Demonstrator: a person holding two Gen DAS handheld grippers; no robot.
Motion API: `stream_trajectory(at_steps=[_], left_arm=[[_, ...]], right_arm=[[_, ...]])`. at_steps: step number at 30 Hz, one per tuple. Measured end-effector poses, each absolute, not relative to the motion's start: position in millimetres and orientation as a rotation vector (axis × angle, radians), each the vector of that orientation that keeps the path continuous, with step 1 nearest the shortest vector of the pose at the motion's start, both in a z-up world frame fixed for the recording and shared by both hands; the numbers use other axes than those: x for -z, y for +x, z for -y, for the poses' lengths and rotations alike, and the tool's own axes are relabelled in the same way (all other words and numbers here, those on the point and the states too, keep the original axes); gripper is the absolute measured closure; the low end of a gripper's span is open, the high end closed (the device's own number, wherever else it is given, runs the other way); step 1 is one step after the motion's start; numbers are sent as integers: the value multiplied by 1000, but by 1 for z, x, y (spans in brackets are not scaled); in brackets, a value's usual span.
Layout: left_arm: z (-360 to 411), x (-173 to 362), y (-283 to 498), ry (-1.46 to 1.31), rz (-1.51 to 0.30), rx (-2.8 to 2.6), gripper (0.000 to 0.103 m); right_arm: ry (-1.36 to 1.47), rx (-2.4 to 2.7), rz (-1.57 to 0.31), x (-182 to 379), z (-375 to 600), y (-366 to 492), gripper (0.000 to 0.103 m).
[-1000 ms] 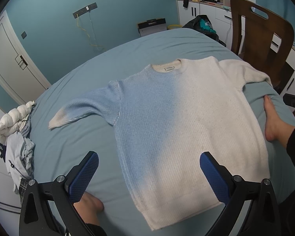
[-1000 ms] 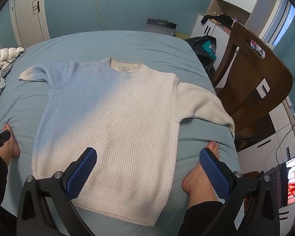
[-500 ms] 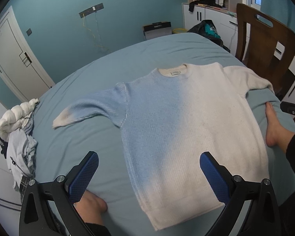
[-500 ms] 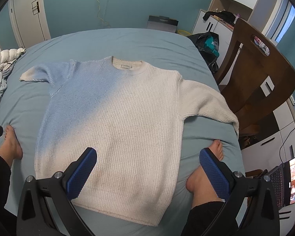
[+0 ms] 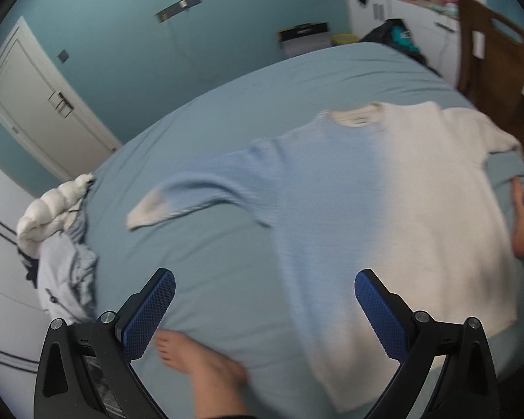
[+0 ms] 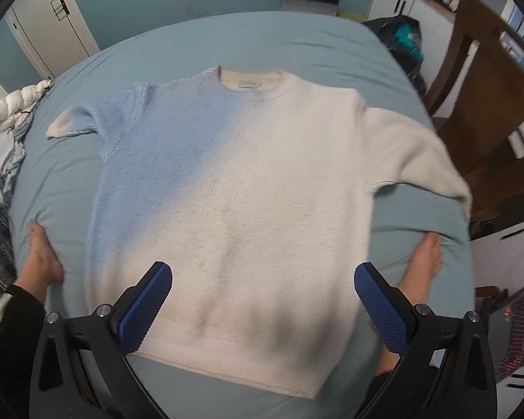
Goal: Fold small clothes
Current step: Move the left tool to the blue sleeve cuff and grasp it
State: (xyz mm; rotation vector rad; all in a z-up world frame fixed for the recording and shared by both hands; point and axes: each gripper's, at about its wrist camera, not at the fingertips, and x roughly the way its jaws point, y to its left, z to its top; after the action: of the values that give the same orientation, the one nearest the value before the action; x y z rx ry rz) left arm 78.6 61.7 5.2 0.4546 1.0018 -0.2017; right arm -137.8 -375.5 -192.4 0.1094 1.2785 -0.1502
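Observation:
A knit sweater (image 6: 248, 188), pale blue on its left side fading to cream on its right, lies flat and face up on the blue bed (image 6: 248, 38), both sleeves spread out. It also shows in the left wrist view (image 5: 377, 209), blurred. My left gripper (image 5: 263, 309) is open and empty above the bed, left of the sweater's body and near its left sleeve (image 5: 188, 199). My right gripper (image 6: 262, 296) is open and empty above the sweater's lower hem.
The person's bare feet (image 6: 43, 258) (image 6: 424, 262) stand on the bed either side of the sweater. A pile of white and grey clothes (image 5: 57, 244) lies at the bed's left edge. A wooden chair (image 6: 489, 104) and white cabinets (image 5: 401, 14) stand at the right.
My left gripper has swung left, so the sweater has shifted right in its view and blurred. My right gripper has moved slightly left and toward the sweater's hem.

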Motion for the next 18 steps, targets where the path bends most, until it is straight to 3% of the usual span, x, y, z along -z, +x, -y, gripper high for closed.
stream_trajectory(at_steps=[10,18], left_arm=[[-132,-16,199,519,-964,-54,0],[-167,49,267,297,-1039,-96,0]], right_arm=[[85,133,-1289,219,378,-108,1],[113,78,-1329,240,378,-101,1]])
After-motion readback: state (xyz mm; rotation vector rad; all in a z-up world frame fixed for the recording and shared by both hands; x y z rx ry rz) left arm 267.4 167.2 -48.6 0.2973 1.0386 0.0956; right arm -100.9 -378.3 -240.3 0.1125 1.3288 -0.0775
